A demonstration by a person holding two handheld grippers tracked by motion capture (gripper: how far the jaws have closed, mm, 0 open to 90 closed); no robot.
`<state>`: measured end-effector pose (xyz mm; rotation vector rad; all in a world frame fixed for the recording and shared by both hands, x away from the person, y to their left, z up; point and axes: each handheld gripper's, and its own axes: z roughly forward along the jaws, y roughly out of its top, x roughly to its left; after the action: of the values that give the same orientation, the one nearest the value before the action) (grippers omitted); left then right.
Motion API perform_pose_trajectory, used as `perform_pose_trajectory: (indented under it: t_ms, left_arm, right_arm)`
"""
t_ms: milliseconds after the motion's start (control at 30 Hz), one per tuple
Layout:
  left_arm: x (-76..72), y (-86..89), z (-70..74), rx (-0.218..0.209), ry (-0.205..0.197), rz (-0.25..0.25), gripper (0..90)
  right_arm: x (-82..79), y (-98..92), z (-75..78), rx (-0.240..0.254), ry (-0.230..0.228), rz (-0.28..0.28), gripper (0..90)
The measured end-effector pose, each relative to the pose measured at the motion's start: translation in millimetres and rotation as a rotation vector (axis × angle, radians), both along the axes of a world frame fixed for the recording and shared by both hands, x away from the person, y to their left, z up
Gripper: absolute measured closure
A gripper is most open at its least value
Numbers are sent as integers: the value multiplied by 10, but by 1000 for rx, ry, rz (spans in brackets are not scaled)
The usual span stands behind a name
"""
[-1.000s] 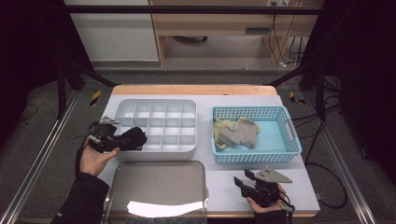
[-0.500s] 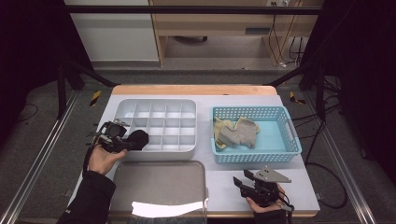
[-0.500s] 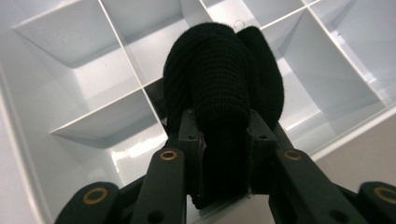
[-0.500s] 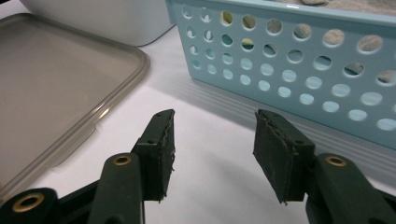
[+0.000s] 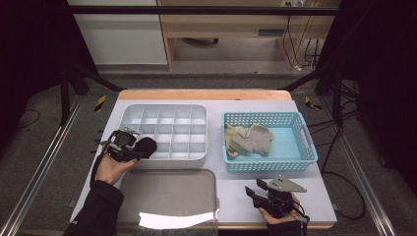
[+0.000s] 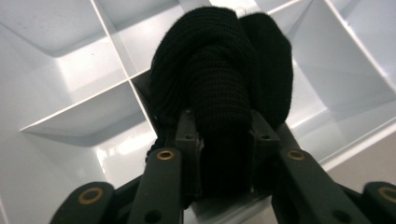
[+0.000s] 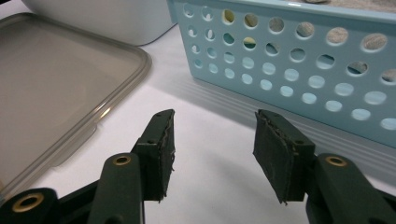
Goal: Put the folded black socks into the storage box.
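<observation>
The left gripper [image 5: 129,146], jaws lately easing wider, pinches a rolled black sock [image 6: 219,79] just over the divided tray's [image 5: 164,112] near-left compartments, while the right gripper [image 5: 259,191] rests spread and empty.

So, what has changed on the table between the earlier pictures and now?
The left gripper has carried the black sock a little to the right, over the near-left corner of the white tray. Its jaws have just been opening, with the sock between them. The right gripper, blue basket and lid stayed as they were.
</observation>
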<state>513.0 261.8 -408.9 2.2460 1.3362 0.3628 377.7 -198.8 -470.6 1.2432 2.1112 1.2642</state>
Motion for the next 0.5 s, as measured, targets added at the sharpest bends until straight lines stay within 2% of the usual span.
perform_pose_trajectory:
  t_ms: [67,133,267,367,500]
  left_arm:
    - [-35,20,48,-23,-13,3,633]
    - [-71,32,114,-28,-25,-2,580]
    - [-95,47,222,-52,-56,5,566]
    - [-72,39,258,-60,-67,20,634]
    - [-14,2,215,-17,-38,35,732]
  right_arm:
    - [2,-12,3,4,-4,-2,476]
    - [5,-20,2,4,-3,-8,476]
    - [6,-20,-1,4,-3,-6,476]
    - [6,-21,0,4,-3,-6,476]
    - [6,-23,-3,4,0,-6,477]
